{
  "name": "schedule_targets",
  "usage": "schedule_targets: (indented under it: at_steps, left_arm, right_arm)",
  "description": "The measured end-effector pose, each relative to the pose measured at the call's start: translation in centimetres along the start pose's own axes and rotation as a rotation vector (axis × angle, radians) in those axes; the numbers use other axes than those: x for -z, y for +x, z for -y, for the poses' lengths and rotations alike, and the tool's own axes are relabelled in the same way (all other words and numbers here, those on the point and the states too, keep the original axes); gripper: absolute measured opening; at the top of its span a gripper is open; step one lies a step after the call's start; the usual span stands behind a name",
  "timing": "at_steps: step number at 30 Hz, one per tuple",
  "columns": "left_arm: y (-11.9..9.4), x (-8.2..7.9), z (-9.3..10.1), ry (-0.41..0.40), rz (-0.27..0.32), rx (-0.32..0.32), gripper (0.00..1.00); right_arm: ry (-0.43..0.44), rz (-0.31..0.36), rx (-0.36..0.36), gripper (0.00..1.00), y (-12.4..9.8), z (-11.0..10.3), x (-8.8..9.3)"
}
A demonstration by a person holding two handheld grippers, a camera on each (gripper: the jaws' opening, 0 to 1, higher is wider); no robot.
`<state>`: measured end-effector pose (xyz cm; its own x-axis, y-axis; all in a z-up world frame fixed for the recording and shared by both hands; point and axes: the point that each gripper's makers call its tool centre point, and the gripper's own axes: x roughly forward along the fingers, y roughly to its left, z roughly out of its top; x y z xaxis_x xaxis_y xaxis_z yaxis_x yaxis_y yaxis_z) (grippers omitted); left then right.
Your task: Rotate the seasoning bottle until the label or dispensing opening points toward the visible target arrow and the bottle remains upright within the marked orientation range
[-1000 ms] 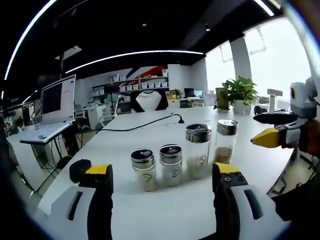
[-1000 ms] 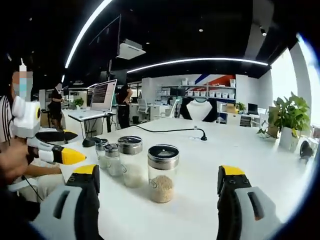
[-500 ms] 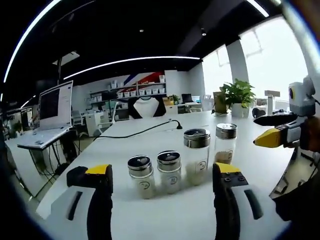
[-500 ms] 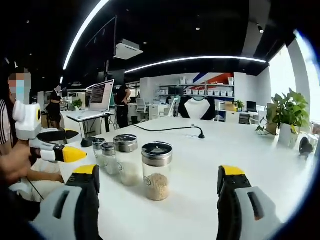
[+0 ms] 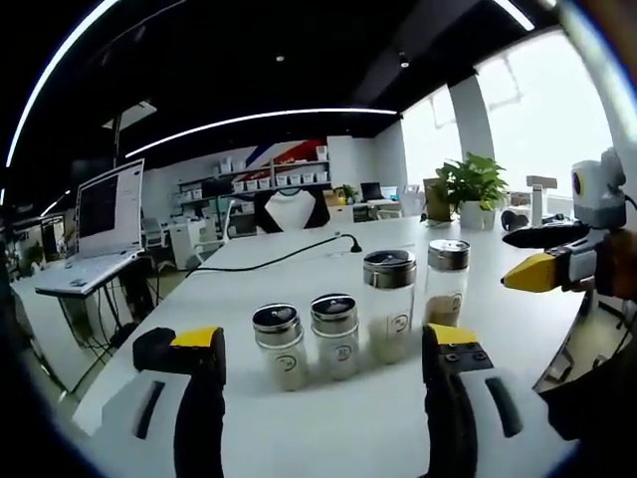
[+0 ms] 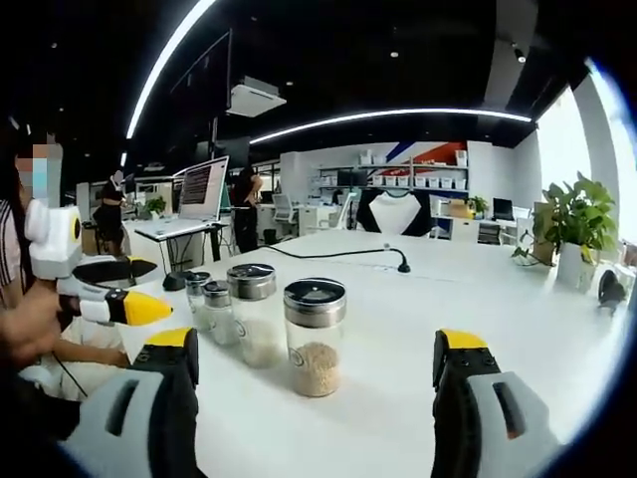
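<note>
Little has shifted but the cameras: both tongs, left tongs [image 5: 317,373] and right tongs [image 6: 318,368], hover released before four upright seasoning bottles [image 6: 315,337] on the white counter [image 6: 398,398]; smooth, breakable-looking glass, best gripped mid-body.

four seasoning bottles [image 5: 333,334] upright, white table [image 5: 299,269]

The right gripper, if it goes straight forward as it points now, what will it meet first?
Probably the nearest seasoning bottle. It stands on the white table, left of the middle between the open right gripper fingers; depth is hard to judge.
</note>
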<state>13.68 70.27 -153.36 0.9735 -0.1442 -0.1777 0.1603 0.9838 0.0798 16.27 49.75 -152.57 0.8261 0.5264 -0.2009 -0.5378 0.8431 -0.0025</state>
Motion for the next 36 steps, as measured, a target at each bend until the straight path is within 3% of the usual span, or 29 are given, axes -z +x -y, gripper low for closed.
schedule_targets:
  at_steps: [36]
  left_arm:
    - [-0.4, -0.4, 0.3, -0.005, 0.0, 0.016, 0.84]
  right_arm:
    - [0.008, -0.011, -0.053, 0.97, -0.1, -1.3, 0.3]
